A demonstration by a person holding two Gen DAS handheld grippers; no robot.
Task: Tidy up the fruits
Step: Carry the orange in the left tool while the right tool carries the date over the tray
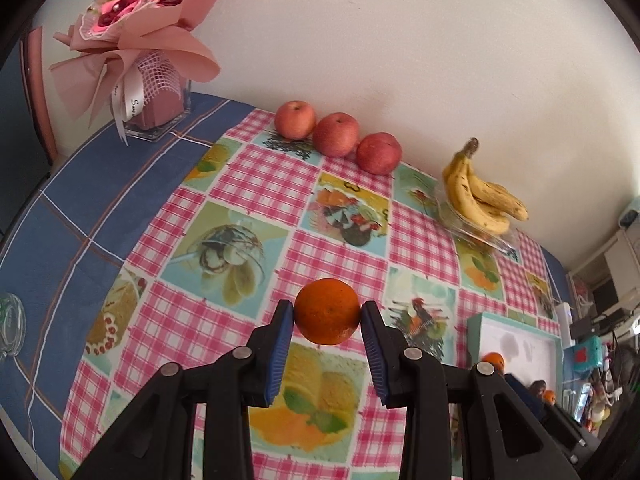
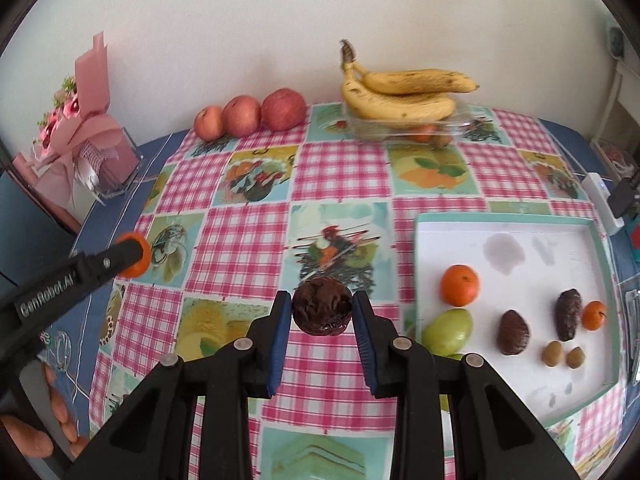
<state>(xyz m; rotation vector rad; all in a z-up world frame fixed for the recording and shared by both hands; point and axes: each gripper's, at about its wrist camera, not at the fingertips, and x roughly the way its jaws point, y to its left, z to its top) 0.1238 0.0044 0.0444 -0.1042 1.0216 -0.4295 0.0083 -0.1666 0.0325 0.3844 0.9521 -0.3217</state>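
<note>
My left gripper (image 1: 327, 314) is shut on an orange (image 1: 327, 310), held above the checked tablecloth; the same gripper (image 2: 134, 256) and its orange (image 2: 138, 268) show at the left of the right wrist view. My right gripper (image 2: 322, 312) is shut on a dark brown wrinkled fruit (image 2: 322, 306). To its right lies a white tray (image 2: 560, 236) holding an orange (image 2: 460, 285), a green fruit (image 2: 447, 331), two dark brown fruits (image 2: 513, 332), a small orange (image 2: 594, 315) and two small olive-coloured fruits (image 2: 553, 353). Three red apples (image 1: 335, 134) line the wall, and bananas (image 1: 482, 194) rest on a clear container.
A pink bouquet in a clear vase (image 1: 150, 56) stands at the back left on the blue cloth. A glass object (image 1: 10, 326) sits at the far left edge. A white device (image 2: 602, 200) lies past the tray. A person's hand (image 2: 48, 424) holds the left gripper.
</note>
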